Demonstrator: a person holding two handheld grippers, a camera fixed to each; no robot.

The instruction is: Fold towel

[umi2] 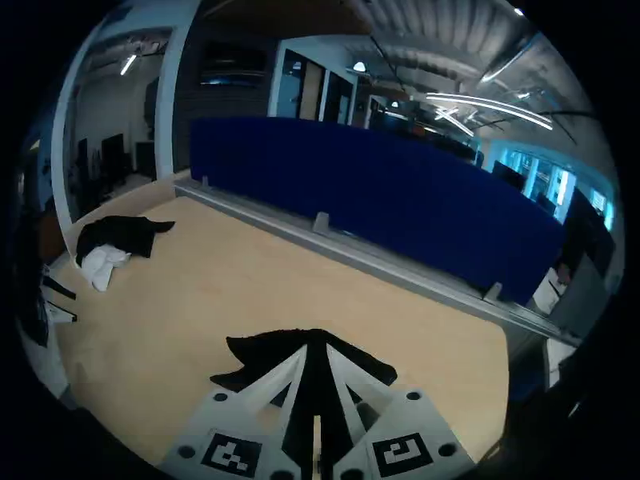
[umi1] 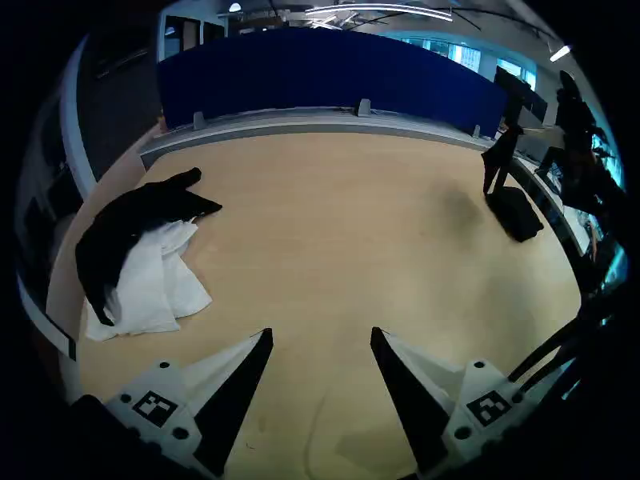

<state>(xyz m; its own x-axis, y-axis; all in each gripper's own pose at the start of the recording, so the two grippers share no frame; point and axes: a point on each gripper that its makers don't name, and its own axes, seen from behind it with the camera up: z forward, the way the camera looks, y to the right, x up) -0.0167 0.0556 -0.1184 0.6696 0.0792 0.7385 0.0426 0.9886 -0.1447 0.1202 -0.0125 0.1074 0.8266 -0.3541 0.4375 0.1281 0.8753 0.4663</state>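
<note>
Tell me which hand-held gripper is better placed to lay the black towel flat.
Probably the right hand-held gripper: it looks shut on the black towel over the table. The left hand-held gripper is open and holds nothing.

We look over a pale wooden desk [umi1: 336,208], backed by a grey rail [umi1: 320,120] and a curved blue partition [umi1: 320,76]. A dark stand [umi1: 508,192] sits near the desk's right edge. Strip lights [umi1: 376,11] cross the ceiling, and bright windows [umi1: 480,56] lie beyond the partition. In the right gripper view, a white column [umi2: 170,104] and doorways [umi2: 308,88] stand behind.
</note>
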